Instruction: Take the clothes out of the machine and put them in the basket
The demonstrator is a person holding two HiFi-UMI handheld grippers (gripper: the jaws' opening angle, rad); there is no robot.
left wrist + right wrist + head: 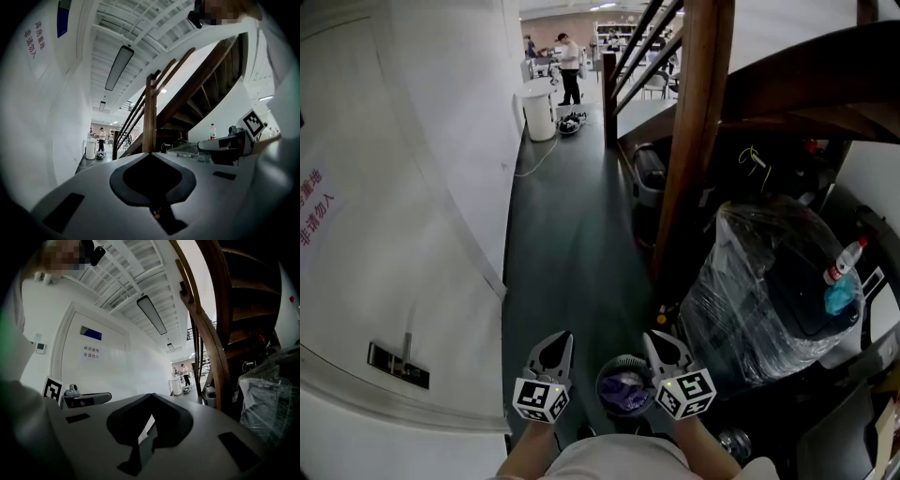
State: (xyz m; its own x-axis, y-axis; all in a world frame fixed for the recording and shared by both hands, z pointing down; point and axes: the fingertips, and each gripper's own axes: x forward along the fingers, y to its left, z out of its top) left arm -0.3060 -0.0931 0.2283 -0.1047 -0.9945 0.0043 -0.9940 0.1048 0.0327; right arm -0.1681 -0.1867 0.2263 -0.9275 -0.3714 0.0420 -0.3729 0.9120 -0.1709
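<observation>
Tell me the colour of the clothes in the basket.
The clothes look purplish; the head view shows them best.

A brown wooden post (pixel 694 141) stands by a big bundle (pixel 769 300) wrapped in clear plastic. Far off, 1 person (pixel 570 66) stands near a white bin (pixel 539 112).

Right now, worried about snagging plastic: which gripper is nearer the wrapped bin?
Right. The right gripper sits just left of the bin; the left gripper is farther left, beyond it.

Office bldg hallway (pixel 572 216), wooden stairs (pixel 698 122), signed door (pixel 356 281)
</observation>
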